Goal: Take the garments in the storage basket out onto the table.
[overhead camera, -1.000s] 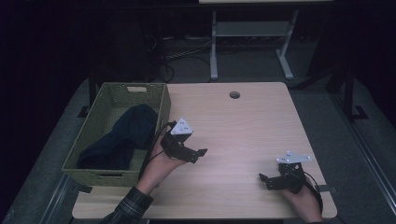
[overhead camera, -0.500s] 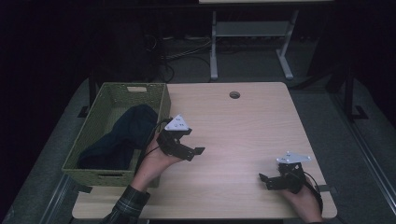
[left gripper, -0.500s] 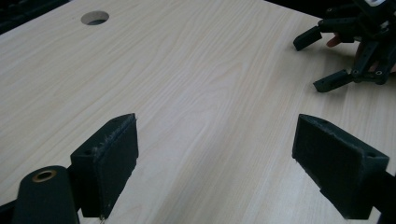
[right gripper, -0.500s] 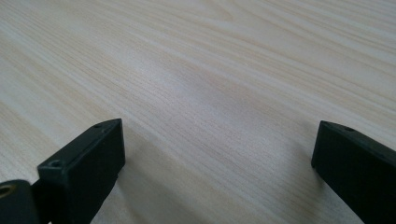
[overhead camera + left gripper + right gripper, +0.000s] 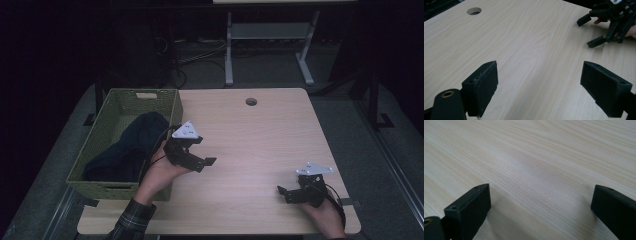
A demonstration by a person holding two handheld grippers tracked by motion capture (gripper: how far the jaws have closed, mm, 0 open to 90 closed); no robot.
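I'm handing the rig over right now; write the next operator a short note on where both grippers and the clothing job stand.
Left gripper: open, nothing between its fingers, raised over the table just right of the green basket.
Right gripper: open, empty, low over the table's near right corner.
Dark garment: bunched inside the basket, nothing holding it.
Done: by the look of it, the garment is in the basket.
Left: nothing else lies on the table; probably just park both grippers.

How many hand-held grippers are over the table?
2. Left black hand-held gripper beside the green woven basket, jaws open. Right black hand-held gripper near the light wooden table's front right corner, open.
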